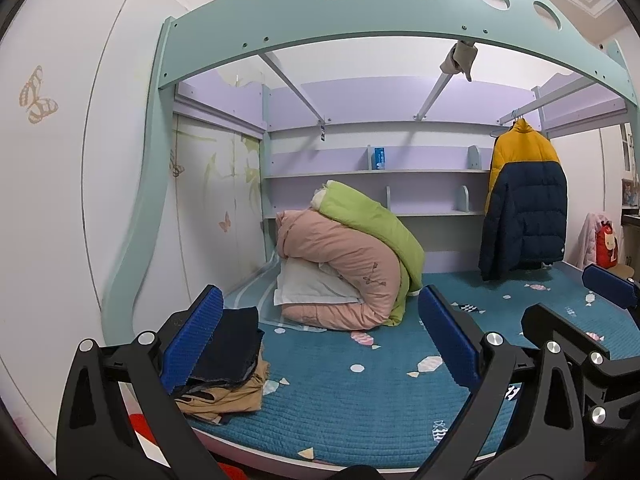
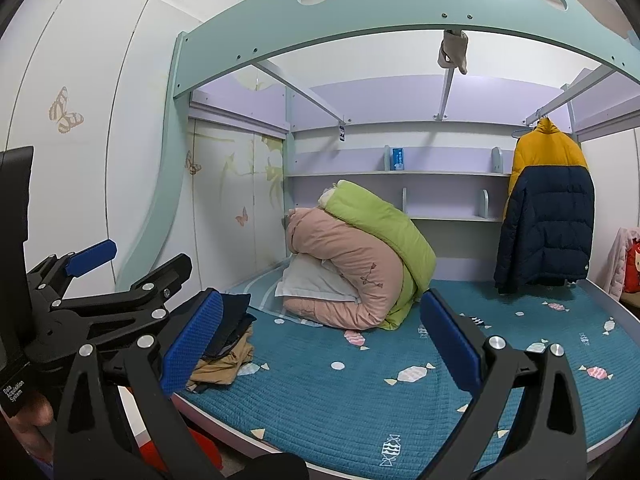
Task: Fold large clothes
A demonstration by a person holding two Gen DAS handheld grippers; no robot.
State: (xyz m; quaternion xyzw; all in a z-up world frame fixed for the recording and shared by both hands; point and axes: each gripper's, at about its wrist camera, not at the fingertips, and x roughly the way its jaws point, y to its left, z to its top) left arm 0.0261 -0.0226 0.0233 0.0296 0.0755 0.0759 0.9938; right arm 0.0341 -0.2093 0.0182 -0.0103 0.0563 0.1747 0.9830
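A stack of folded dark and tan clothes lies at the bed's near left corner; it also shows in the right wrist view. A yellow and navy puffer jacket hangs on a rail at the right. My left gripper is open and empty, held above the bed's near edge. My right gripper is open and empty, beside the left one. The left gripper shows at the left of the right wrist view, open.
A teal quilted bed cover with a candy print spans the bed. Rolled pink and green duvets with a white pillow sit at the back. Shelves line the rear wall. A pale green bunk frame arches overhead.
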